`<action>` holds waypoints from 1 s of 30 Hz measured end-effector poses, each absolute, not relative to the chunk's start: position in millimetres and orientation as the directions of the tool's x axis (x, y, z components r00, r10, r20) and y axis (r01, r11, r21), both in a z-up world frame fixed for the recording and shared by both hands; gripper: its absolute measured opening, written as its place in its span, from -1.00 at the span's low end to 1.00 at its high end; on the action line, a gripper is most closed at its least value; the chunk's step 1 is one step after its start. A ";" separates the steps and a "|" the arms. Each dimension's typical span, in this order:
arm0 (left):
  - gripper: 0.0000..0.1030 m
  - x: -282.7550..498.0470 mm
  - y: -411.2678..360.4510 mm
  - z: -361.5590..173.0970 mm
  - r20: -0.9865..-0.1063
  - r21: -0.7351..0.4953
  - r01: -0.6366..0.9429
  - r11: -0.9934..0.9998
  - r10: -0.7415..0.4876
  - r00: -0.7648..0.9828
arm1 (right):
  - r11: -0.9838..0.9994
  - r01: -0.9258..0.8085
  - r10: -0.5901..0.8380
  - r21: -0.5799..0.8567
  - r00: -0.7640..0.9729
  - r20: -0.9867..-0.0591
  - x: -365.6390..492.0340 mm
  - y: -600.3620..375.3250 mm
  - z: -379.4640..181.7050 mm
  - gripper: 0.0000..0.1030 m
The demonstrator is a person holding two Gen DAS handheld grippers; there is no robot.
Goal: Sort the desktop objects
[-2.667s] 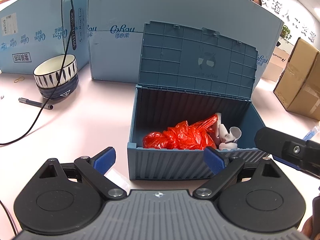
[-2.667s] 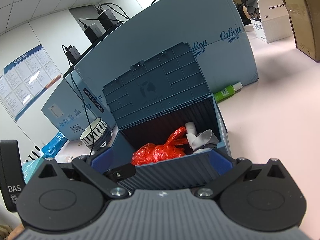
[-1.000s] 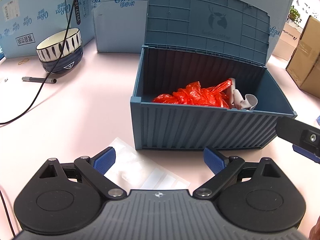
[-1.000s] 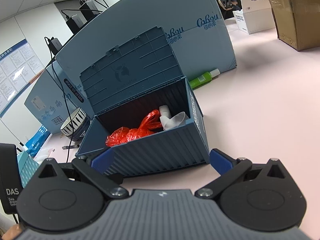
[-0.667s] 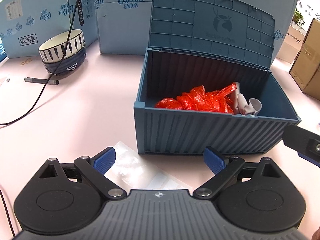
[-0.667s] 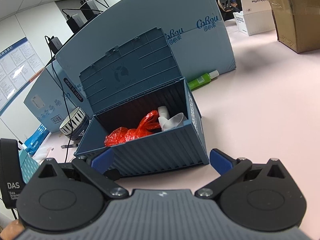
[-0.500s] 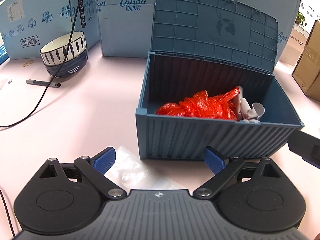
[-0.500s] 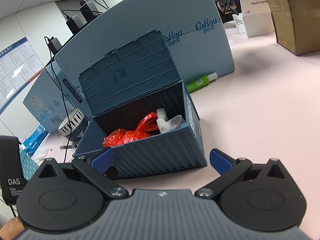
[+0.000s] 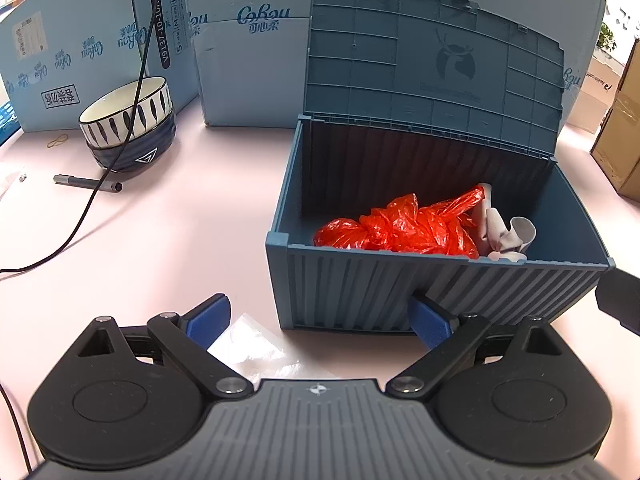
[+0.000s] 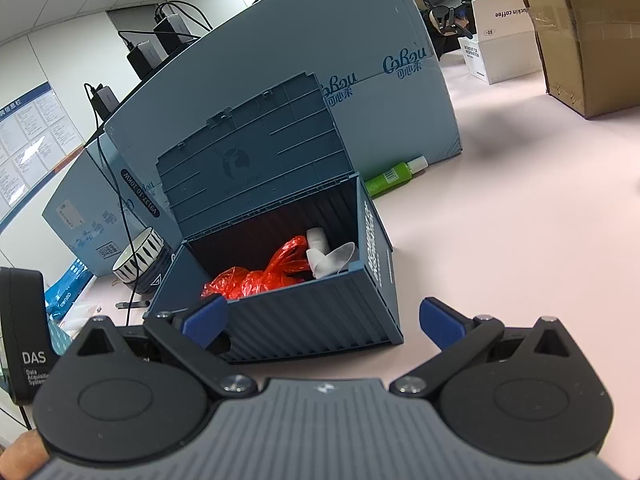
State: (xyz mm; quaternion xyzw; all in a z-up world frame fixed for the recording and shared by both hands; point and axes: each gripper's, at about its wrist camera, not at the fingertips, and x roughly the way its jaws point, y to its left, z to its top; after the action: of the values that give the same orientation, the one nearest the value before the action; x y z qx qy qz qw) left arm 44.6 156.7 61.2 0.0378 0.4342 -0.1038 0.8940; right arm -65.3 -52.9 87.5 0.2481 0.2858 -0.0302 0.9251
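A dark blue ribbed storage box (image 9: pixel 400 292) (image 10: pixel 320 320) stands on the pink desk with its lid (image 9: pixel 432 60) raised. Inside lie a crumpled red plastic bag (image 9: pixel 400 224) (image 10: pixel 260 276) and a pale crumpled paper piece (image 9: pixel 506 232) (image 10: pixel 328 258). My left gripper (image 9: pixel 318 316) is open and empty, just in front of the box's front wall. A clear plastic packet (image 9: pixel 252 350) lies on the desk beneath it. My right gripper (image 10: pixel 322 320) is open and empty, near the box's front right corner.
Stacked striped bowls (image 9: pixel 128 128) (image 10: pixel 138 258), a grey pen (image 9: pixel 86 183) and a black cable (image 9: pixel 80 216) sit to the left. Light blue cartons (image 9: pixel 248 60) (image 10: pixel 360 92) back the box. A green bottle (image 10: pixel 394 176) lies behind it. Brown cardboard boxes (image 10: pixel 588 36) stand at the right.
Both grippers have drawn back from the box and stay open. In the left view the box has shifted right and the plastic packet has slid further under the gripper.
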 end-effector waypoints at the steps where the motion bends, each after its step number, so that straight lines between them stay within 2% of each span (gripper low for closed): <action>1: 0.84 45.3 156.5 61.1 -0.784 -0.022 0.217 0.976 -0.152 0.602 | 0.875 0.199 0.084 0.441 0.836 -0.543 -66.0 -52.5 87.7 1.00; 20: 0.85 39.4 162.9 62.6 -0.777 -0.039 0.214 0.976 -0.164 0.607 | 0.878 0.214 0.057 0.427 0.840 -0.539 -79.3 -45.7 90.9 1.00; 30: 0.85 26.4 173.6 70.7 -0.776 -0.032 0.199 0.980 -0.149 0.613 | 0.905 0.215 0.030 0.367 0.829 -0.559 -79.3 -40.2 96.0 1.00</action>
State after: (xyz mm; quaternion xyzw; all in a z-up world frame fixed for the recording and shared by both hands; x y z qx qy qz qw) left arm 26.4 173.6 70.7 0.0287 0.4292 -0.0969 0.8975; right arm -79.3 -40.2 96.0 0.2123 0.2885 -0.0498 0.9323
